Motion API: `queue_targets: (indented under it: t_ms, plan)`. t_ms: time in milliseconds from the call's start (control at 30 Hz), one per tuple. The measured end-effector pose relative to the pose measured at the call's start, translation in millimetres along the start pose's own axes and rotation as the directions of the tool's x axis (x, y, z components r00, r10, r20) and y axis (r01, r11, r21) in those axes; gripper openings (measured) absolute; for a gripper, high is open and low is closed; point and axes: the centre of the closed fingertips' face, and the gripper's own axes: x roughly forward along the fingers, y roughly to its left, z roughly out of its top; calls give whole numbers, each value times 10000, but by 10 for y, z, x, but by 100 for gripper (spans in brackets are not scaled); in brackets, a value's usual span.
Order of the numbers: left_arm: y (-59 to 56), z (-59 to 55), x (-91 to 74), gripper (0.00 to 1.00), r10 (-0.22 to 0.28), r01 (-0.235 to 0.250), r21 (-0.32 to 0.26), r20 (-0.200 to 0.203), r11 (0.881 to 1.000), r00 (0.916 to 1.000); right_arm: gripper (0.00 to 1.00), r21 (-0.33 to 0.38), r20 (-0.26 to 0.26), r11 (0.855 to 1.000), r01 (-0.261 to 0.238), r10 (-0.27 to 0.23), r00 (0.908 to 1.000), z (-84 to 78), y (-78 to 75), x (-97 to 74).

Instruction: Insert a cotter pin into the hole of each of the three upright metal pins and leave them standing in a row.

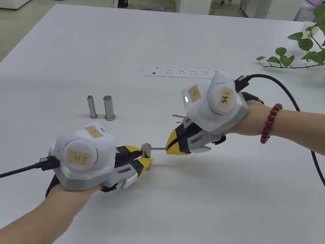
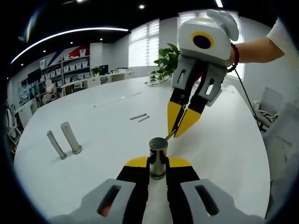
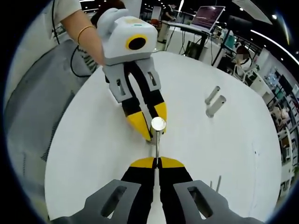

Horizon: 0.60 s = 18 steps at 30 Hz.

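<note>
My left gripper [image 1: 143, 157] [image 2: 158, 167] is shut on an upright metal pin [image 1: 146, 150] [image 2: 158, 156] just above the white table. My right gripper [image 1: 171, 146] [image 3: 157, 162] is shut on a thin cotter pin [image 3: 158, 144] [image 1: 158, 148], whose tip meets the side of that held pin [image 3: 158, 123]. In the left gripper view the right gripper [image 2: 181, 122] comes in from above with the cotter pin [image 2: 170, 136] at the pin's top. Two more metal pins [image 1: 92, 107] [image 1: 109, 108] stand side by side at the left. Two spare cotter pins [image 2: 140, 117] lie further back.
A white power strip [image 1: 177, 72] lies across the far middle of the table. A green plant [image 1: 299, 48] hangs over the far right corner. Black cables trail from both grippers. Bare table [image 1: 244, 203] lies in front of the grippers.
</note>
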Motion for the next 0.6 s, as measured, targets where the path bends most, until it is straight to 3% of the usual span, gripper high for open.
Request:
queue_targets:
  t_ms: [600]
  plan:
    - [-17, -14, 2, 11, -118, 118, 89, -6, 9999, 9999, 3, -37, 354, 9999, 112, -111, 9993, 165, 14, 23]
